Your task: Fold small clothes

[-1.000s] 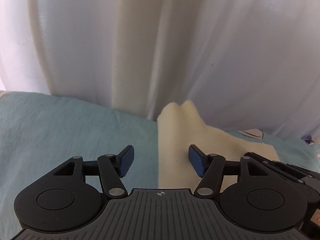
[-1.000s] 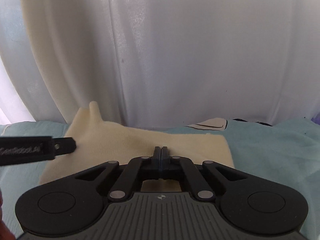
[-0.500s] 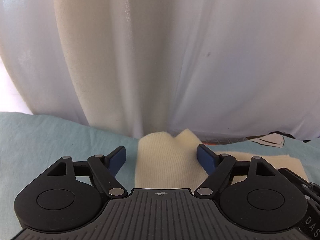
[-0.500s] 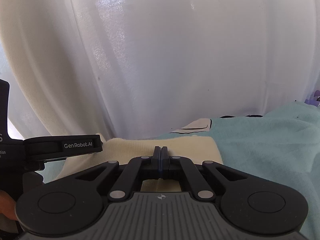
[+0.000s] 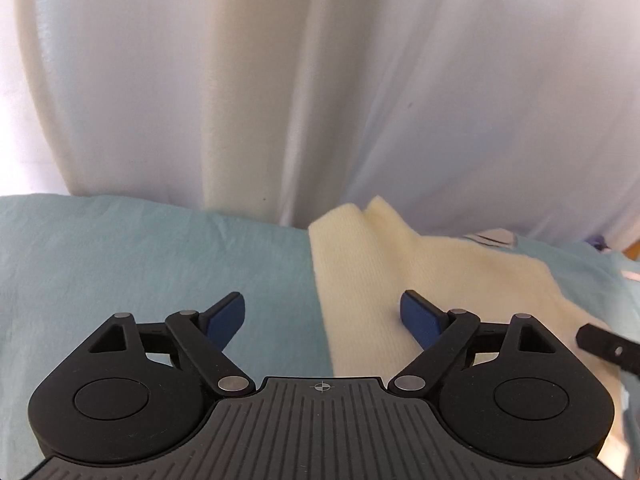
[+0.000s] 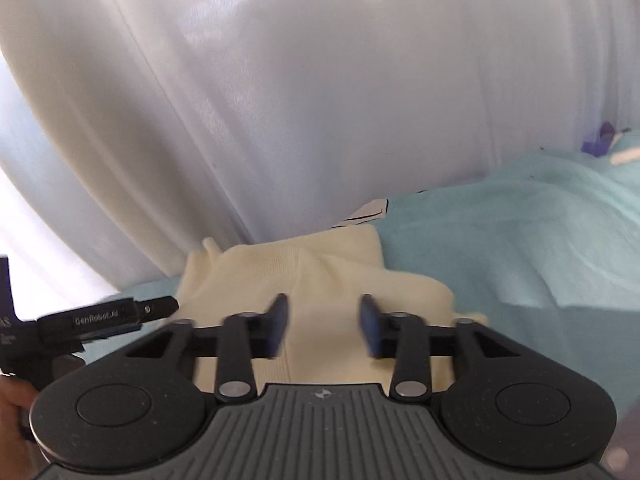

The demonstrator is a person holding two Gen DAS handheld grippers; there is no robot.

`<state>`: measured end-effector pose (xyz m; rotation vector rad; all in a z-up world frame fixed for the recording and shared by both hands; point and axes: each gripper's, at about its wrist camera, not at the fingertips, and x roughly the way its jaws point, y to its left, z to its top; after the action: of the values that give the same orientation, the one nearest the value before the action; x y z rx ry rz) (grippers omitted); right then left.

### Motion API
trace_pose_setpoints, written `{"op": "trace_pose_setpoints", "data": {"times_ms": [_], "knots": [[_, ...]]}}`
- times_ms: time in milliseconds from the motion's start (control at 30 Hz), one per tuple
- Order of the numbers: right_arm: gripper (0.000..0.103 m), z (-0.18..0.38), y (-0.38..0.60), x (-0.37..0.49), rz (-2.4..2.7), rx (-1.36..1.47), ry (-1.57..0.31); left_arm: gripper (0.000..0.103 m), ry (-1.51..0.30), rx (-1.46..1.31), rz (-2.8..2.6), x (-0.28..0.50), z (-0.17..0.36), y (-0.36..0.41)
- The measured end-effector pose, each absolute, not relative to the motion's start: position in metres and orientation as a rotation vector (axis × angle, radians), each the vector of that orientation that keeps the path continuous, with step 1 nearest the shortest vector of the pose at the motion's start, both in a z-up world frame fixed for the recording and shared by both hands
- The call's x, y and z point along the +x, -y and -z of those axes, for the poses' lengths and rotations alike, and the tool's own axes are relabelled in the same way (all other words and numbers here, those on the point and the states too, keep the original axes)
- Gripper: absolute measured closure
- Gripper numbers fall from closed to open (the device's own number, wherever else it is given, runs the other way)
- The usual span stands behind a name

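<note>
A small cream knit garment (image 5: 384, 264) lies folded on the light blue sheet (image 5: 140, 264). It also shows in the right wrist view (image 6: 320, 268). My left gripper (image 5: 322, 316) is open and empty, its jaws straddling the garment's left edge, just above the cloth. My right gripper (image 6: 324, 324) is open and empty over the garment's near part, its fingers (image 6: 370, 330) blurred by motion. The left gripper's side (image 6: 108, 314) shows at the left of the right wrist view.
A white curtain (image 5: 320, 80) hangs right behind the garment along the back of the sheet. A white cloth with a black outline (image 6: 366, 212) peeks out behind the garment. Small purple and white items (image 6: 604, 146) lie at the far right.
My right gripper was shut on the garment and has opened, letting it go. The left gripper stayed open and shifted left, so the garment sits more to its right.
</note>
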<state>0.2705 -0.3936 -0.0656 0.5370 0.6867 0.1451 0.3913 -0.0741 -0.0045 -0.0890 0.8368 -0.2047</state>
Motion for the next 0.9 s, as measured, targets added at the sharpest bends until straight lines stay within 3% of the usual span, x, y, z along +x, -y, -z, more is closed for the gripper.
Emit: {"op": "trace_pose_setpoints", "data": {"times_ms": [67,133,200,367,567,700,900], "knots": [[0.013,0.072,0.421,0.251,-0.141,0.576,-0.720,0.013,-0.876,-0.168,0.331,0.369,0.000,0.042],[0.023,0.087,0.444,0.245,-0.140,0.679,-0.782,0.013,-0.952,-0.272,0.419,0.360,0.005,0.026],[0.038,0.101,0.459,0.248,-0.183,0.811,-0.812,0.014,-1.014,-0.342,0.487,0.358,0.016,0.023],[0.042,0.118,0.463,0.270,-0.279,0.955,-0.837,0.021,-1.048,-0.442,0.535,0.366,0.034,0.035],[0.055,0.131,0.446,0.299,-0.380,1.026,-0.904,0.029,-1.078,-0.511,0.576,0.379,0.047,0.051],[0.065,0.133,0.432,0.307,-0.400,1.022,-0.911,0.043,-1.098,-0.552,0.558,0.381,0.049,0.051],[0.071,0.119,0.416,0.301,-0.390,0.996,-0.892,0.060,-1.094,-0.569,0.514,0.377,0.039,0.050]]}}
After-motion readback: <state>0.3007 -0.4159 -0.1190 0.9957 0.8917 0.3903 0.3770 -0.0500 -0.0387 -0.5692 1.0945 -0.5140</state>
